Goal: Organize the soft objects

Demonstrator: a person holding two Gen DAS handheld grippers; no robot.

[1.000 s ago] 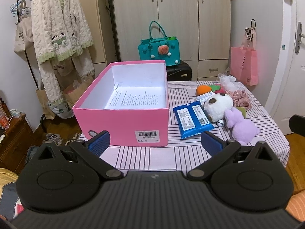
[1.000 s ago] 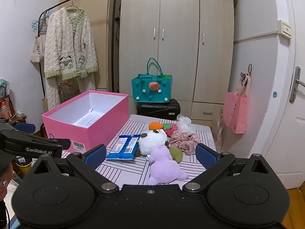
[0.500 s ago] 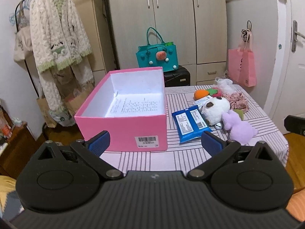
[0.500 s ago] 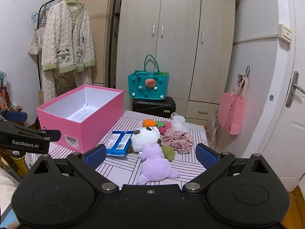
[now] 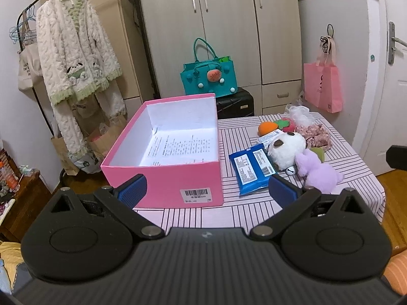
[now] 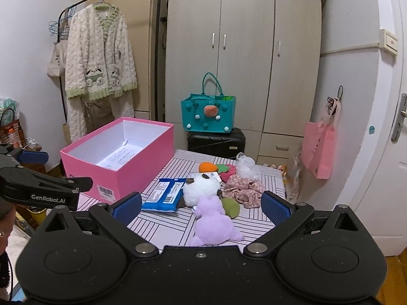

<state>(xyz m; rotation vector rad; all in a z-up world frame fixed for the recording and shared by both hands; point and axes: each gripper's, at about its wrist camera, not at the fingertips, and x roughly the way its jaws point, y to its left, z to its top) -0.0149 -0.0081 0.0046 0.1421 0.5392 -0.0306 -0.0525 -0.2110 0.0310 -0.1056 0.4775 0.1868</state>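
An open pink box [image 5: 162,180] [image 6: 137,172] stands on the striped table, with only a printed sheet inside. To its right lie a blue packet [image 5: 250,169] [image 6: 165,194], a white plush [image 5: 287,148] [image 6: 201,189], a purple plush [image 5: 318,171] [image 6: 212,222], an orange plush [image 5: 267,127] [image 6: 207,166], a red plush [image 6: 226,174] and floral cloth [image 5: 315,134] [image 6: 244,188]. My left gripper [image 5: 206,190] is open and empty before the box. My right gripper [image 6: 201,207] is open and empty, above the table's near edge by the purple plush.
A clear plastic bag [image 6: 244,164] lies at the table's far side. Behind stand a wardrobe [image 6: 241,50], a teal bag [image 6: 207,113] on a black suitcase [image 6: 216,141], a clothes rack with a cream robe [image 5: 76,58], and a pink bag [image 6: 318,150] by the door.
Both grippers have drawn back and up from the table, so the box and toys look smaller and farther. Nothing on the table has moved.
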